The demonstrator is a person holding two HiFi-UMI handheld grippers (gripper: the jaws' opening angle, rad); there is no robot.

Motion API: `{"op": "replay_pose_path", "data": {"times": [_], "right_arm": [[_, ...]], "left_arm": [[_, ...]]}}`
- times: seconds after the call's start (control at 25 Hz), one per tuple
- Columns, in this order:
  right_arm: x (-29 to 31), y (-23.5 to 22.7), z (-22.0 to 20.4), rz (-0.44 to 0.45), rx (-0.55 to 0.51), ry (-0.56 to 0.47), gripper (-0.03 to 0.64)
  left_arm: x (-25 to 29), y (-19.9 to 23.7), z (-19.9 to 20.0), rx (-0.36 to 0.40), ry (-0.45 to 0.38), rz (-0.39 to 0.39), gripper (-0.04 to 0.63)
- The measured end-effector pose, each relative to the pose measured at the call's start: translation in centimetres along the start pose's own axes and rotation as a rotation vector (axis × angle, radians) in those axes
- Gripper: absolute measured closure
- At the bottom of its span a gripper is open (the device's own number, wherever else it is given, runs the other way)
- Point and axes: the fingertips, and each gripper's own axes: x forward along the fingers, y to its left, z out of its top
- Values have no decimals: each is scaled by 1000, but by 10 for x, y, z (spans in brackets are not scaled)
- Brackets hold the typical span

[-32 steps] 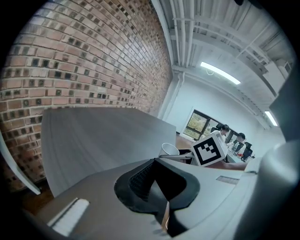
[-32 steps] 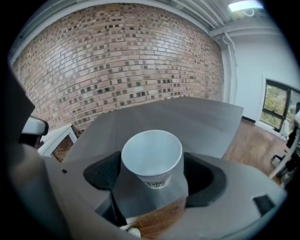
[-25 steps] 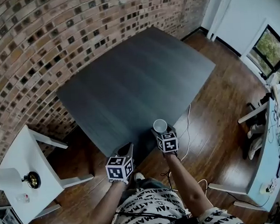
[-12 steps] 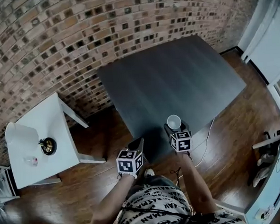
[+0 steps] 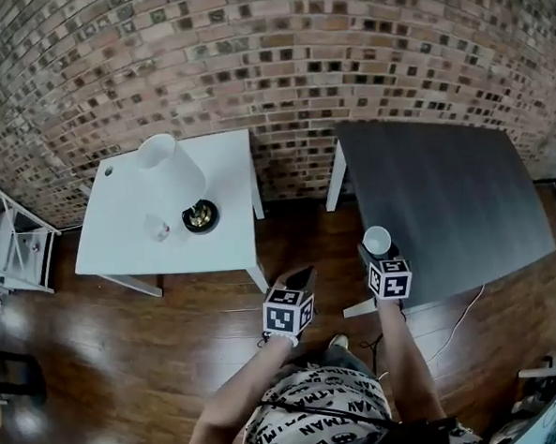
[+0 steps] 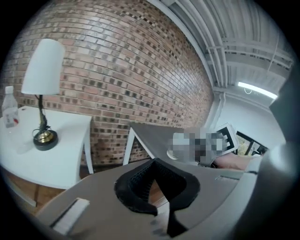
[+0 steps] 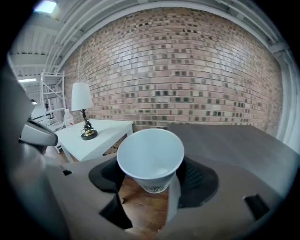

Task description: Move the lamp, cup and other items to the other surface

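Your right gripper jaws still pinch the cup upright; left gripper jaws are pressed together, empty. Your view has swung from the dark table to the white table upper left: the lamp probably comes next.

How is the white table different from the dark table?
The white table is white all over; the dark table has a dark grey top. The white table carries a lamp and a small bottle; nothing stands on the dark table. The dark table looks bigger than the white table. Both stand against the brick wall on white legs.
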Motion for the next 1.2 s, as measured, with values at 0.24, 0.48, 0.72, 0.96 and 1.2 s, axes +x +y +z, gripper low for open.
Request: {"op": "replay_pose_path", "data": {"times": [0.24,0.48,0.72,0.96,1.2], "right_arm": [[23,105,31,109,-76,-6,284],[54,181,52,199,-147,-2,284],[111,233,76,308,-215,8,284],[180,266,93,416,-263,46,284],[245,299,100,533,-305,79,284]], "left_arm": [[-81,76,-11,-80,-54,117,595],[-132,135,-29,-159,-89,218,595],[-139,181,-19,-210,-143,314,595],[-105,212,6,-240,-166,366,595],[-68,235,21,-252,-166,403,595]]}}
